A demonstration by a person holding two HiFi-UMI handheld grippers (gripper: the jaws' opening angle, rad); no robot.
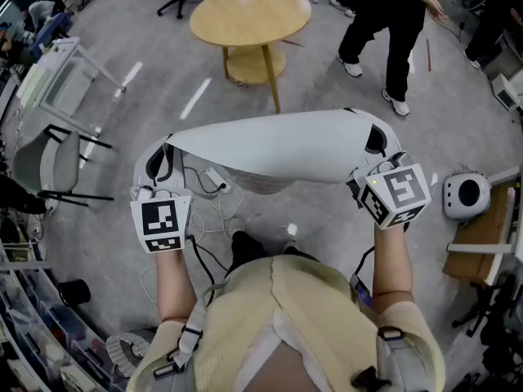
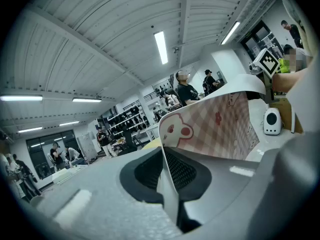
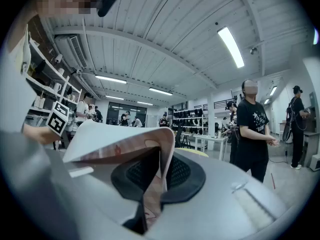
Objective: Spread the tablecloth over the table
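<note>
Your left gripper [image 1: 166,163] and right gripper [image 1: 378,147] both have their fingers clenched on the cloth [image 1: 278,147], one at each end of its near edge. In the left gripper view a thin fold of it runs straight between the fingers [image 2: 186,170]. In the right gripper view a thicker bunch is pinched the same way.

The cloth hangs in the air in front of your chest, stretched between your hands with its long axis running left to right. Its plain side faces up and its checked side faces down. It sags a little in the middle.

The round wooden surface [image 1: 249,11] lies straight ahead, well apart from the cloth and a touch left of its middle, so neither hand is clearly nearer. I judge the next move carries both hands forward together, holding the stretch. A person [image 1: 392,23] stands just right of the surface. No container is in play.
</note>
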